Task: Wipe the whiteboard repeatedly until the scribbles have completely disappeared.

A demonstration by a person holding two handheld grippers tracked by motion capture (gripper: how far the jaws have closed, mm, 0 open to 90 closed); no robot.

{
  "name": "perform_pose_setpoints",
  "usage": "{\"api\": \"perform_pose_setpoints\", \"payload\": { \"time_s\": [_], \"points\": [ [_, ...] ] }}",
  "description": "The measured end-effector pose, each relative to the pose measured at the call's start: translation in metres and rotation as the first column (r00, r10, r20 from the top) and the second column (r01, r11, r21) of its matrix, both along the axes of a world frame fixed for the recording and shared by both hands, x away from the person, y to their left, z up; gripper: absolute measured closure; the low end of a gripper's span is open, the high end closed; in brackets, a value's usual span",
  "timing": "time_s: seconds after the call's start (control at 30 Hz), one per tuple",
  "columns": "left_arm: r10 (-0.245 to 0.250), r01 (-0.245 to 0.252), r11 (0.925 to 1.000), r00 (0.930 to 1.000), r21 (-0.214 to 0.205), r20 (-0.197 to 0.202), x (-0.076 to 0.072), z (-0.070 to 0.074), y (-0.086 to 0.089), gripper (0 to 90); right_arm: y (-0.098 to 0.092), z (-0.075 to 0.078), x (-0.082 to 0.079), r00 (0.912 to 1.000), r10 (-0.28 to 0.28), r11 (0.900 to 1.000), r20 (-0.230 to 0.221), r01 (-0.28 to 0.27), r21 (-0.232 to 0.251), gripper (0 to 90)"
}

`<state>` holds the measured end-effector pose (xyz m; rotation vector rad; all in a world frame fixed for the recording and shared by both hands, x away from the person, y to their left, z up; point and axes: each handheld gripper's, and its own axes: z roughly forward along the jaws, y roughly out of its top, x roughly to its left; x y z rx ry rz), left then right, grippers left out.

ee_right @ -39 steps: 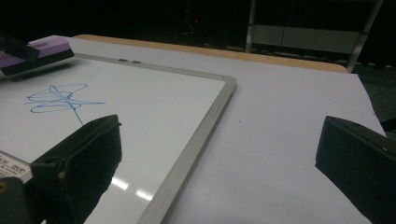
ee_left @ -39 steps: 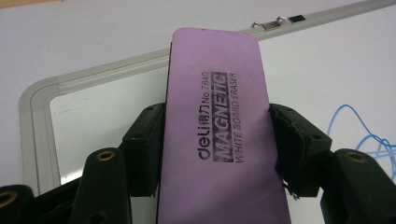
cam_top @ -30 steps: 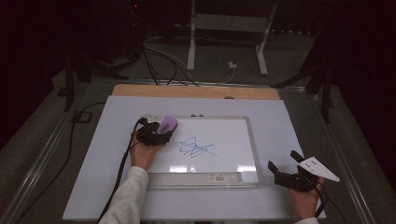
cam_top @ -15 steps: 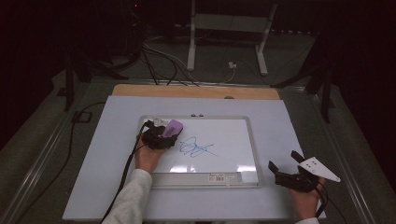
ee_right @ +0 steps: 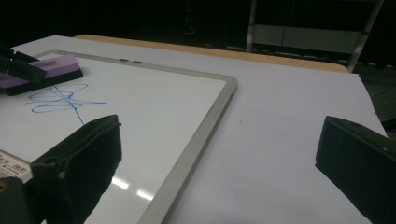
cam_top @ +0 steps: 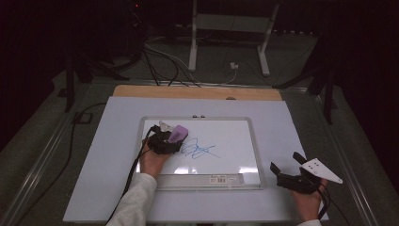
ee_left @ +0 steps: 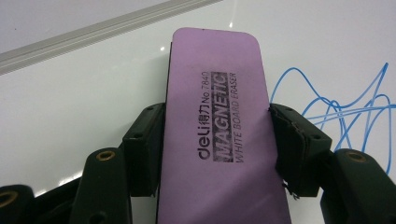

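A white table (cam_top: 94, 179) carries a whiteboard (cam_top: 235, 141) lying flat at its middle, with a blue scribble (cam_top: 198, 149) near the board's centre. On the board, just left of the scribble, sits a purple eraser (ee_left: 217, 126), clamped at its long sides by the left gripper (cam_top: 170, 139). The right gripper (cam_top: 288, 168) rests off the board's near right corner, its jaws wide apart and holding nothing.

The whiteboard (cam_top: 235, 141) right of the scribble (cam_top: 198, 149) lies bare. Its raised frame (cam_top: 256, 150) edges it; the worktop (cam_top: 282, 132) beyond is flat, open room.
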<state>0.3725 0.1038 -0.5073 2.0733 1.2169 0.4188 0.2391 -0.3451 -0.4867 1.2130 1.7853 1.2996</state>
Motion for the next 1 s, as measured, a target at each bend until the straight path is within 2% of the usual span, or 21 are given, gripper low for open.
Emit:
{"api": "perform_pose_setpoints", "payload": {
  "time_s": [0.43, 0.57, 0.67, 0.8, 0.87, 0.93, 1.0],
  "points": [
    [-0.042, 0.042, 0.9990, 0.9991, 0.014, -0.006, -0.013, 0.001, -0.011, 41.5, 0.001, 0.000, 0.000, 1.0000, 0.006, 1.0000, -0.002, -0.006, -0.002, 0.6],
    [-0.050, 0.050, 0.9985, 0.9988, 0.023, 0.003, -0.016, 0.000, -0.013, 41.6, 0.002, -0.001, 0.000, 1.0000, 0.007, 1.0000, -0.003, -0.007, -0.004, 0.6],
    [-0.016, 0.014, 0.9977, 0.9994, 0.067, 0.031, -0.014, 0.001, -0.013, 41.7, 0.001, 0.000, 0.000, 1.0000, 0.005, 1.0000, -0.002, -0.005, -0.003, 0.6],
    [0.043, -0.045, 0.9964, 0.9989, 0.072, 0.017, -0.005, 0.002, -0.005, 41.7, 0.000, 0.000, 0.000, 1.0000, 0.002, 1.0000, -0.001, -0.002, 0.002, 0.6],
    [0.062, -0.062, 0.9963, 0.9981, 0.058, 0.003, -0.001, 0.002, -0.001, 41.7, 0.000, 0.000, 0.000, 1.0000, 0.003, 1.0000, -0.001, -0.003, 0.001, 0.6],
    [0.069, -0.068, 0.9967, 0.9976, 0.044, -0.007, 0.000, 0.001, 0.001, 41.7, 0.000, 0.000, 0.000, 1.0000, 0.004, 1.0000, -0.001, -0.004, -0.001, 0.6],
    [0.069, -0.069, 0.9962, 0.9976, 0.052, -0.006, -0.002, 0.002, -0.001, 41.7, 0.001, 0.000, 0.000, 1.0000, 0.006, 1.0000, -0.002, -0.006, -0.001, 0.6]
  ]
}}
